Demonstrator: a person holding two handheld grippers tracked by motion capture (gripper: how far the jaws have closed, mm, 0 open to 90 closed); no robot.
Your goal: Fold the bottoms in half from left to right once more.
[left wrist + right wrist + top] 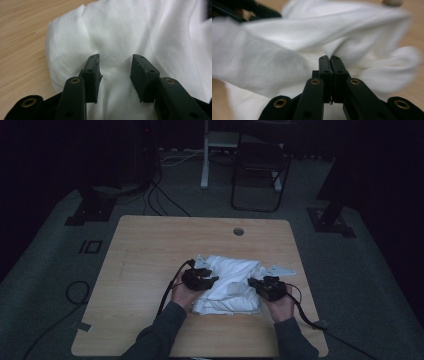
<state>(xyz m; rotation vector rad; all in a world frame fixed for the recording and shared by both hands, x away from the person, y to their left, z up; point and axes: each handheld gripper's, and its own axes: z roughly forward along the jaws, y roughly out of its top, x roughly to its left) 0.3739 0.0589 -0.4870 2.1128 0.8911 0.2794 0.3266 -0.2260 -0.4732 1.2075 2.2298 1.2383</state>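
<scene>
**White cloth, folding in progress**

High view: white cloth (227, 285) bunched on the desk (150, 250), right of centre and nearer the front edge; left gripper (200, 281) at its left side, right gripper (269, 287) at its right.

Left gripper view: jaws apart, resting on the cloth (125, 37), nothing pinched.

Right gripper view: jaws together, clamped on a fold of cloth (312, 37).

Step, as judged: gathering a fold. Next calls for the left jaws to close on fabric before lifting.

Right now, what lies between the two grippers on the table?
In the high view, only the white cloth spans the stretch between the left gripper and the right gripper.
</scene>
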